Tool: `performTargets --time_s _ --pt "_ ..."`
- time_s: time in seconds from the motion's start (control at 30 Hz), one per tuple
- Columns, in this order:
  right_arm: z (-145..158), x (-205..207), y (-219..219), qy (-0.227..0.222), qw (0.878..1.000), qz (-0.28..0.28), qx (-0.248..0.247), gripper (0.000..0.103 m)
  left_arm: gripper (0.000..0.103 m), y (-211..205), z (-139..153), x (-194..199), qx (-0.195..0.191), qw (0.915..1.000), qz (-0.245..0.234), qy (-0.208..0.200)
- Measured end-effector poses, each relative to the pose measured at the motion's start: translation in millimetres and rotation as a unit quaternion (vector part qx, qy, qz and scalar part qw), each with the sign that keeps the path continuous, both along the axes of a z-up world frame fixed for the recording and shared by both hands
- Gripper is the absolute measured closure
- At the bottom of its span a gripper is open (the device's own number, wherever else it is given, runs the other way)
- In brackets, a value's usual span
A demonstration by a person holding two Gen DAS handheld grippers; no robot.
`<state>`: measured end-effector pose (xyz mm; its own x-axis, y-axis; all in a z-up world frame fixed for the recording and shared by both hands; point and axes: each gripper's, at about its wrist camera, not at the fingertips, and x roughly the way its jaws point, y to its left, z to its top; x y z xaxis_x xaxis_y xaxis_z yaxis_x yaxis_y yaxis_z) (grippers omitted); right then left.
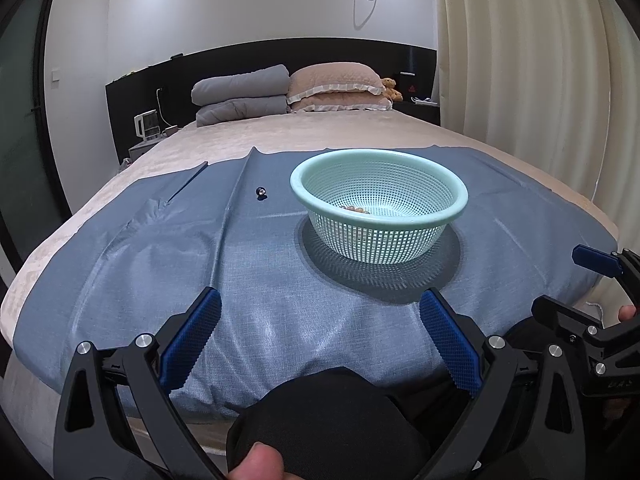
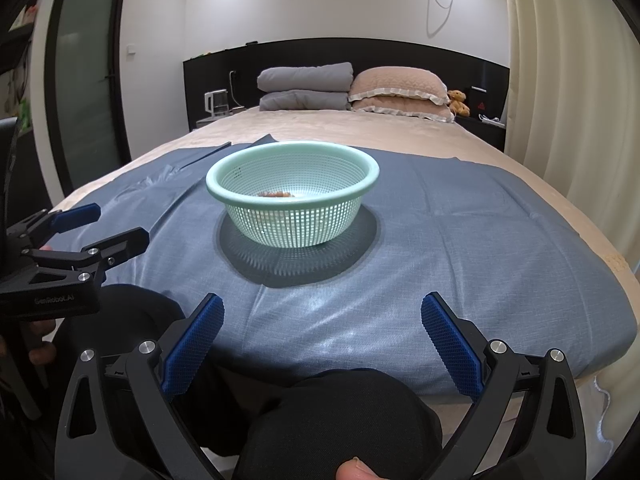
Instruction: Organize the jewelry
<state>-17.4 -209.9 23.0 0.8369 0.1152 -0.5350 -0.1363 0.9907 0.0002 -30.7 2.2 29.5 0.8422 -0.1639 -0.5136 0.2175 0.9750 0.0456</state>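
Both pairs of jaws stand wide apart and hold nothing. The left gripper (image 1: 320, 344) hangs over the near edge of the blue cloth (image 1: 280, 280) spread on the bed (image 1: 320, 132), above a dark-trousered knee (image 1: 332, 412). The right gripper (image 2: 322, 344) hangs the same way, just beside it; each shows at the edge of the other's view, also open and empty.

The mint-green mesh basket (image 1: 440, 216) stands upright on the cloth, ahead of the left jaws and a little toward their right finger; from the right wrist view it sits ahead and toward the left finger (image 2: 240, 200). Inside, on its bottom, lies a small brownish beaded piece (image 2: 276, 194), partly hidden by the near rim; what kind of jewelry it is cannot be told.

A small dark ring-like piece with a shiny spot (image 1: 261, 192) lies alone on the cloth, far ahead of the left jaws, apart from the basket on its left side, next to a lengthwise fold.
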Motion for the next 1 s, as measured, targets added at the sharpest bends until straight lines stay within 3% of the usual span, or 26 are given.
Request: performTargets --time_s 1.0 --pt "1.5 -0.7 -2.8 -0.002 1.000 0.003 0.001 0.008 0.006 -10.2 -4.4 -4.1 0.013 0.9995 -0.027 0.007"
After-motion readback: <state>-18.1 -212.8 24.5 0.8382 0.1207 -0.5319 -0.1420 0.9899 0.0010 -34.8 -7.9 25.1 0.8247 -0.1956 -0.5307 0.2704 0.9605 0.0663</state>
